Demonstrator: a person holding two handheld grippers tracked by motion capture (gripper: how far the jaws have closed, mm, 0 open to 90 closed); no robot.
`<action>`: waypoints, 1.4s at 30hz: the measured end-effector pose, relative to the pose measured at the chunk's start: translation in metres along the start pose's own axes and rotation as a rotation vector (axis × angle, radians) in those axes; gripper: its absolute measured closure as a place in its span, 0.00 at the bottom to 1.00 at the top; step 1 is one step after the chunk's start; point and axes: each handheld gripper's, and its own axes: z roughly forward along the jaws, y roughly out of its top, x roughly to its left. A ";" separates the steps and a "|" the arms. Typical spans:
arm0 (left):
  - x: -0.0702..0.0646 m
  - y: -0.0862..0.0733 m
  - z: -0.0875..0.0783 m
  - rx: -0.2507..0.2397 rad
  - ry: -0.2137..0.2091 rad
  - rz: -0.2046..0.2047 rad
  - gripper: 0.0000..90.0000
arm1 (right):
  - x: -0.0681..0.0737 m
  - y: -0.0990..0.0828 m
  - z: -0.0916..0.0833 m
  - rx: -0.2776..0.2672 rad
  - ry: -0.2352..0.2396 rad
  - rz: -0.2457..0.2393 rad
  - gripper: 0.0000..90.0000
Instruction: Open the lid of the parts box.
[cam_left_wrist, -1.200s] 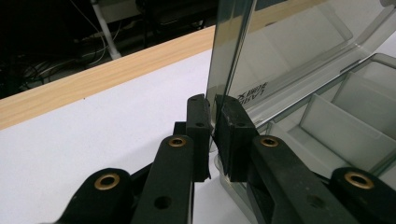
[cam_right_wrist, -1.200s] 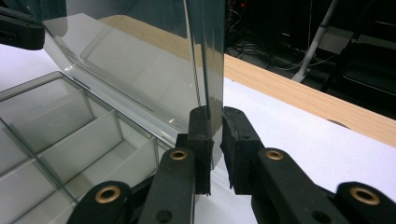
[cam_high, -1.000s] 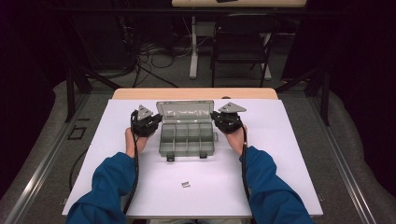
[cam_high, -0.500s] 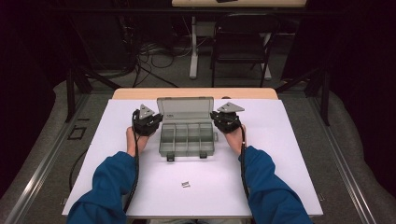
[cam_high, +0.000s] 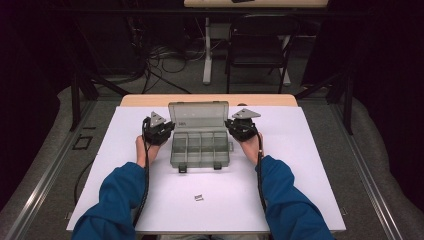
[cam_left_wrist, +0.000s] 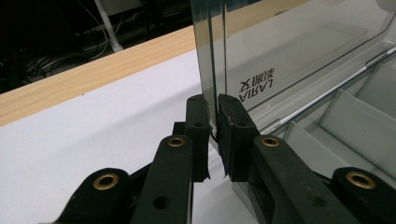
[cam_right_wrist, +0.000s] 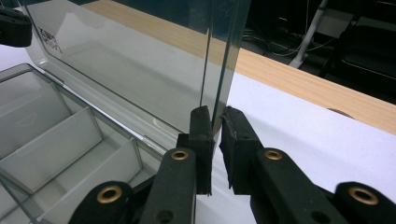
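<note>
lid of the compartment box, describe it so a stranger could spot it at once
On the white table, between the two hands, sits a smoky clear compartment box. Its lid stands upright along the far edge, a flat undivided pane with small printed lettering, unlike the divided tray below.

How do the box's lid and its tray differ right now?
The lid stands upright; the tray lies flat on the table. The lid is a plain pane with printed lettering; the tray is split by dividers into compartments. The left gripper and right gripper pinch the lid's side edges, not the tray. Both are smoky clear plastic.
</note>
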 end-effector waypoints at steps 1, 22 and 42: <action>0.000 0.000 0.000 0.001 0.000 0.001 0.91 | 0.000 0.000 0.001 0.002 0.000 0.003 0.92; 0.000 -0.001 0.005 0.026 0.005 0.004 0.90 | -0.002 -0.002 0.006 0.028 0.005 0.008 0.91; 0.002 -0.004 0.009 0.082 -0.011 -0.006 0.87 | -0.003 -0.006 0.011 0.072 0.011 0.029 0.88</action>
